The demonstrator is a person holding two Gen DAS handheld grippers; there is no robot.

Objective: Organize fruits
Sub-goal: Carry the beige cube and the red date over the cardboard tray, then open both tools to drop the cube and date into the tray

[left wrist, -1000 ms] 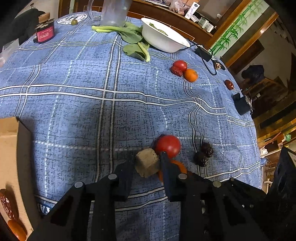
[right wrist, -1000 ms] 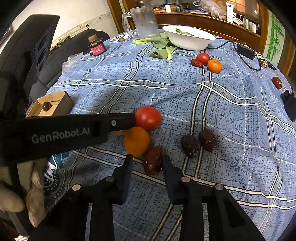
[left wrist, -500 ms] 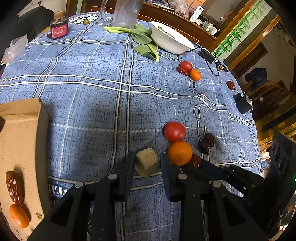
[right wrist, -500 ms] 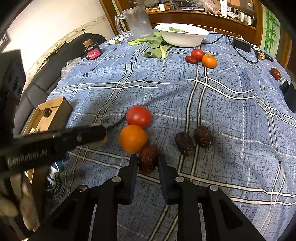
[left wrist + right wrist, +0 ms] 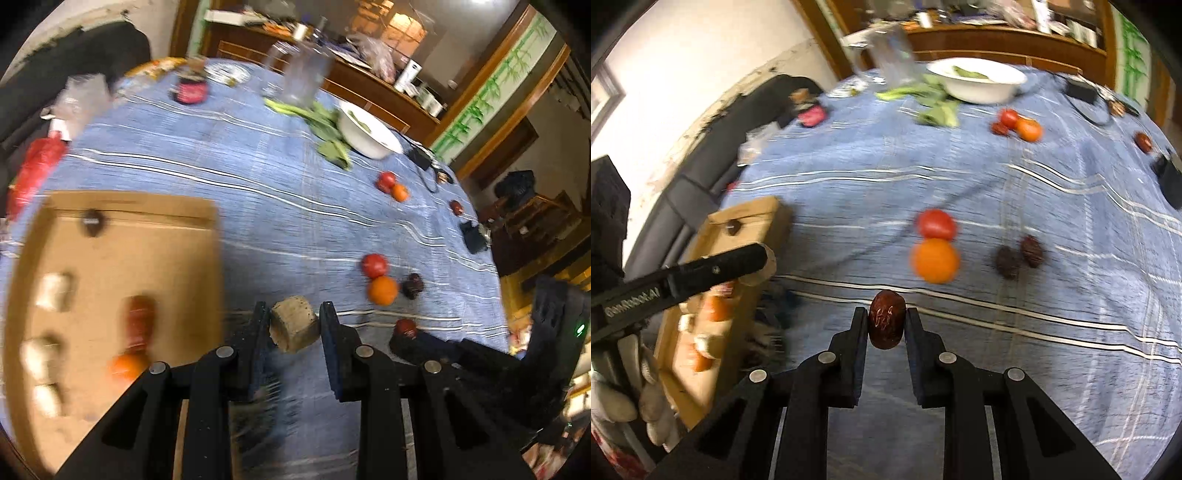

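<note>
Carrying both loads toward the cardboard box [image 5: 122,273] at the table's left edge is the step in hand. The left gripper [image 5: 293,325] clenches a tan cube [image 5: 294,328]; the right gripper [image 5: 886,325] pinches a red date [image 5: 886,324], lifted clear of the cloth (views blurred). Keep both squeezes steady, releasing only low inside the box.

Home dining room, probably (both views motion-blurred). Round surface under a blue plaid tablecloth [image 5: 1052,206], white bowl [image 5: 979,83] with loose greens [image 5: 325,122] beside it, glass pitcher [image 5: 303,74]. Dark sofa [image 5: 713,147] along the wall, cluttered wooden sideboard [image 5: 369,85] behind, bamboo-print wall trim [image 5: 491,99].
</note>
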